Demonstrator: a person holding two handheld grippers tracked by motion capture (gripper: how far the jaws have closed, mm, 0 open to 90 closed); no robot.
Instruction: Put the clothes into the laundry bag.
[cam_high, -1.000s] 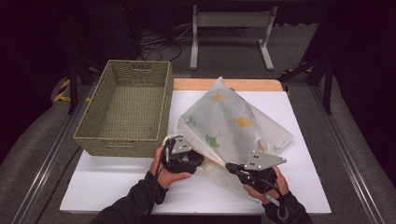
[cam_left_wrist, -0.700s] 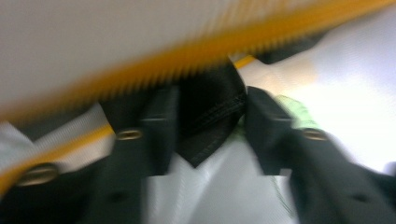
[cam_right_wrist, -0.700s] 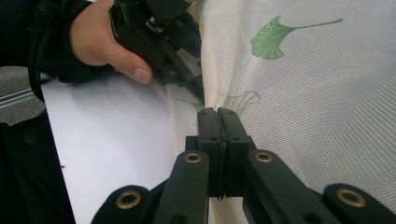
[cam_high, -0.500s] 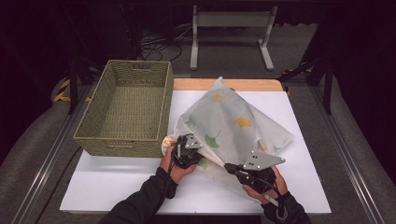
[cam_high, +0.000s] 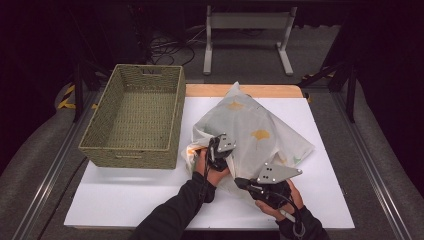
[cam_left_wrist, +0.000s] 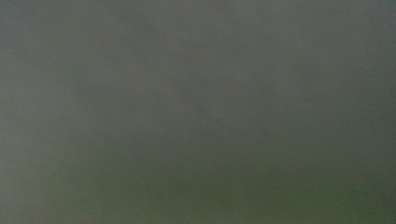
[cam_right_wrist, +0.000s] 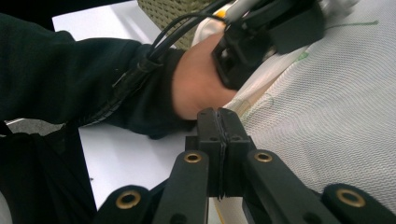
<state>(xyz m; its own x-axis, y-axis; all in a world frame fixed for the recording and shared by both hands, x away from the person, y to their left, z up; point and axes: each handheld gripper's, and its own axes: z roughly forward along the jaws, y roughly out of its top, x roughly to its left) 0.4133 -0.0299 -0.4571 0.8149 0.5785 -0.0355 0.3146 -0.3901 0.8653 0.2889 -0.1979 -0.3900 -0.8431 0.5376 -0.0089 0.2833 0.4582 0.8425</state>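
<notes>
The soft white cloth (cam_high: 250, 132) with yellow leaf prints lies in a crumpled heap on the white table (cam_high: 125, 195), just to the right of the green woven basket (cam_high: 135, 120). Its left edge almost touches the basket's right wall. The heap runs long from the corner near the basket's front up and away toward the far side of the table.

The left hand-held gripper (cam_high: 212, 150) is at the cloth's near left corner, right beside the basket's front corner. Its jaws have just been closing, and they are now clenched. From above it looks like they pinch the cloth's edge there, but the tips are tucked into the folds, so that is a guess. The left gripper view is a grey blur, as if cloth covers the lens.

The right hand-held gripper (cam_right_wrist: 218, 140) is clenched too. Its two jaws press flat together at the near edge of the cloth (cam_right_wrist: 327, 116), and it seems a thin bit of the fabric is caught between them. It is farther from the basket than the left one.

The basket lies to the left of the cloth, so the left hand is the nearer one. The next move likely carries the cloth left, toward the basket.
</notes>
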